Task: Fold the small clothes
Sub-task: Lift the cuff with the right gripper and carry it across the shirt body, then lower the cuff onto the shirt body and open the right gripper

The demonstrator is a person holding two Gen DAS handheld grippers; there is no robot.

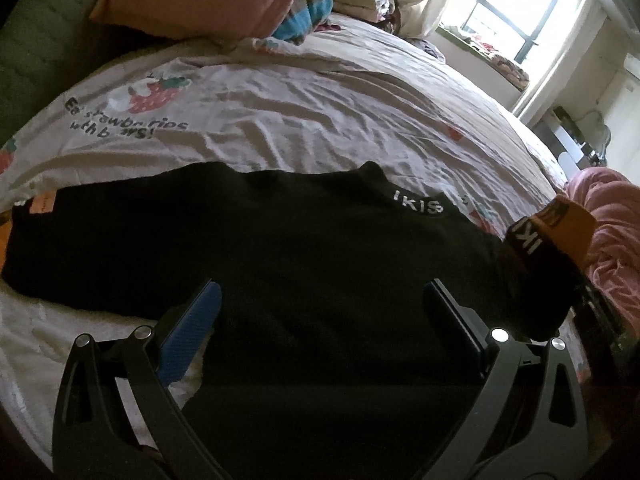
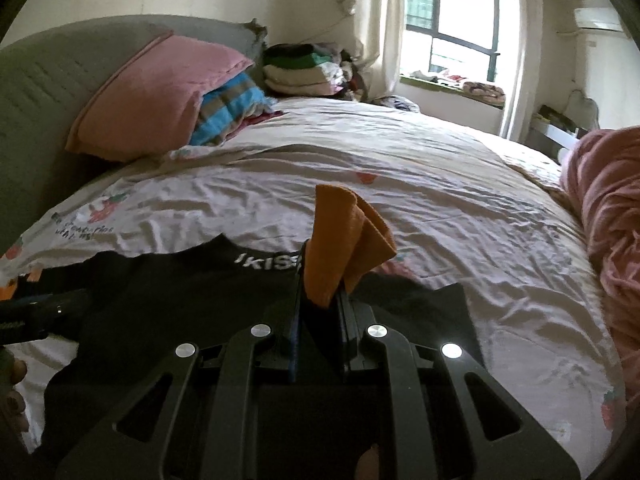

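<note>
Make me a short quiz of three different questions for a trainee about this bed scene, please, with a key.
1. True or false: the right tool is shut on the orange cuff of the black sweater.
2. Which state describes the left tool? A) open above the sweater; B) shut on the pink pillow; C) holding a sock.
3. Fill in: the sweater lies on a bedsheet printed with ____.

Key: 1 true; 2 A; 3 strawberries.
</note>
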